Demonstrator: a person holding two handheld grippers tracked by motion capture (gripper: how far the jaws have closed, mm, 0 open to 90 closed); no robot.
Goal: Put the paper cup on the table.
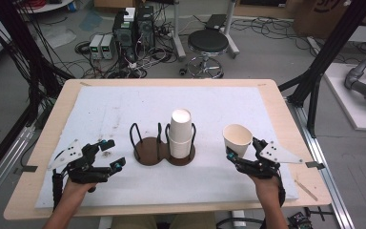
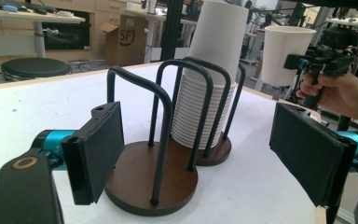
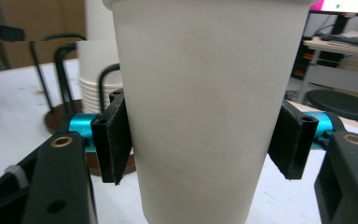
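Observation:
My right gripper [image 1: 242, 150] is shut on a single white paper cup [image 1: 237, 138], held upright off the table at the right; in the right gripper view both black pads [image 3: 114, 140] press the sides of the cup [image 3: 205, 116]. A tall stack of white paper cups [image 1: 180, 132] stands in the right ring of a black wire holder with two round brown bases [image 1: 147, 151]. The holder's left base [image 2: 149, 182] is bare. At the holder's left, my left gripper [image 1: 113, 153] is open, its pads [image 2: 100, 149] apart with nothing between them, pointing at the holder.
A white mat [image 1: 124, 105] covers most of the wooden table [image 1: 276, 109]. Beyond the far edge stand a black stool [image 1: 208, 43] and computer boxes with cables [image 1: 133, 33] on the floor. Black frame posts [image 1: 329, 52] rise at the right.

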